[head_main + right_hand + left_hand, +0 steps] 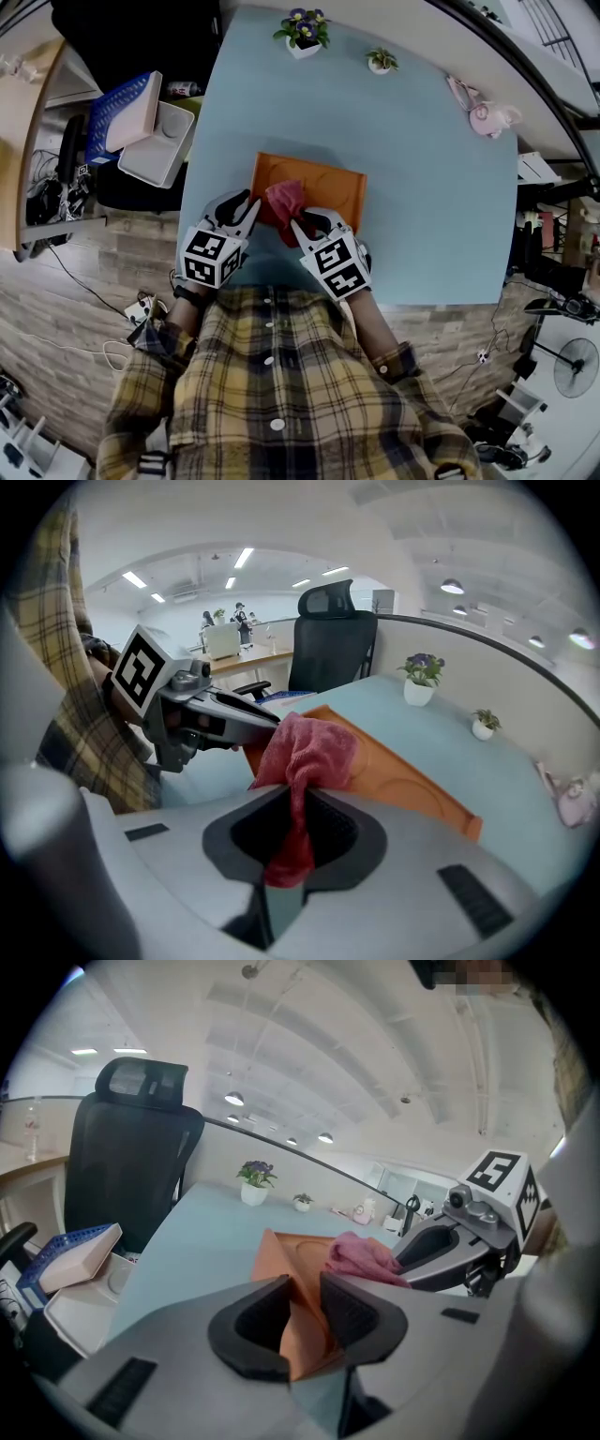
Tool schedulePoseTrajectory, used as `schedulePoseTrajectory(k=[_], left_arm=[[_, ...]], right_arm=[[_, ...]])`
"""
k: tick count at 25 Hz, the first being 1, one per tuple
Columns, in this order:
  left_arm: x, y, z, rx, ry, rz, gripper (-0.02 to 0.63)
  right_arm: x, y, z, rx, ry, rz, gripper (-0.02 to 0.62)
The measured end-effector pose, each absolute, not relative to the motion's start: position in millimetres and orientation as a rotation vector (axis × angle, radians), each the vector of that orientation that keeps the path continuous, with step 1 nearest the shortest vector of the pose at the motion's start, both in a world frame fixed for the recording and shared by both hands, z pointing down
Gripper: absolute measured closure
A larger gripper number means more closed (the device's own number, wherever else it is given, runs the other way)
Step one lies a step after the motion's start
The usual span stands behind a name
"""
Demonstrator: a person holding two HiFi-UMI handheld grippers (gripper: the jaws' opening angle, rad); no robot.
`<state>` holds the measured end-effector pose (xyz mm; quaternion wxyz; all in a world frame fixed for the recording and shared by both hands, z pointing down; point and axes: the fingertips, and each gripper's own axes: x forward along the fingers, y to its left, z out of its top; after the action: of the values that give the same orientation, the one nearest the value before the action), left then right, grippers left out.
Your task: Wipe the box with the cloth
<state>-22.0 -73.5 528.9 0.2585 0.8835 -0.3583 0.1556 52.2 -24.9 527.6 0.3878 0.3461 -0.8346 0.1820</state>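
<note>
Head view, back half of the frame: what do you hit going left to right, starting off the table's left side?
blue basket → flowering plant → small green plant → pink object. The box, the cloth and both grippers are left out: they sit nearer, and they overlap the plants' columns.

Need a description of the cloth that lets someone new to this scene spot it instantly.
Find the pale blue table; by its near edge lies a flat orange box. At the box's near left part is the cloth, a crumpled pink-red rag pinched in the right gripper. Nothing else there is soft or bunched.
</note>
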Motion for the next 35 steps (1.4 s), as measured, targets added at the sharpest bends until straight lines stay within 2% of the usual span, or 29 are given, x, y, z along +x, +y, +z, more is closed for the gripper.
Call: schedulePoseTrajectory(k=[17, 35], left_arm=[[-21, -73, 528, 2.392, -0.981, 0.423, 0.508], [-22, -74, 528, 2.402, -0.998, 0.448, 0.509]], right_arm=[[165, -10, 529, 1.109, -1.912, 0.565, 0.546], [219, 9, 512, 1.315, -1.836, 0.616, 0.546]])
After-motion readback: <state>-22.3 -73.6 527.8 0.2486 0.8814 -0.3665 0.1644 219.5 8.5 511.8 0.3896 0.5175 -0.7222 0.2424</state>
